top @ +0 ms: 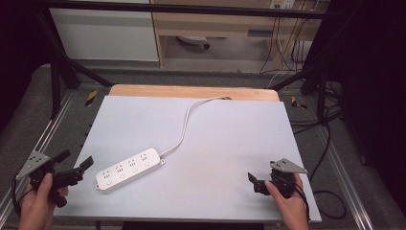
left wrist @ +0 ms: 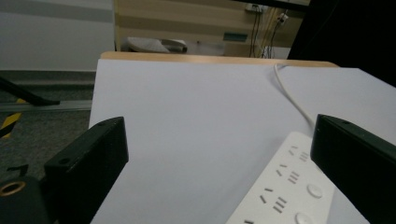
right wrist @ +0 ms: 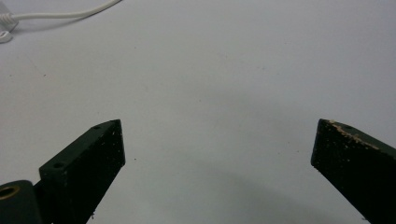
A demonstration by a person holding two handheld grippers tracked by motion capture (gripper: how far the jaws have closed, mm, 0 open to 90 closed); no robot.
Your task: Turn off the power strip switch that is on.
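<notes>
Left tongs point(top: 75, 160) gape beside the power strip point(top: 128, 169), apart.

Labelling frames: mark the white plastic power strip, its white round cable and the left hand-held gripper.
white plastic power strip point(top: 128, 169), high view, middle of its socket face
white round cable point(top: 186, 117), high view, mid-curve
left hand-held gripper point(top: 75, 160), high view, between its fingertips
</notes>
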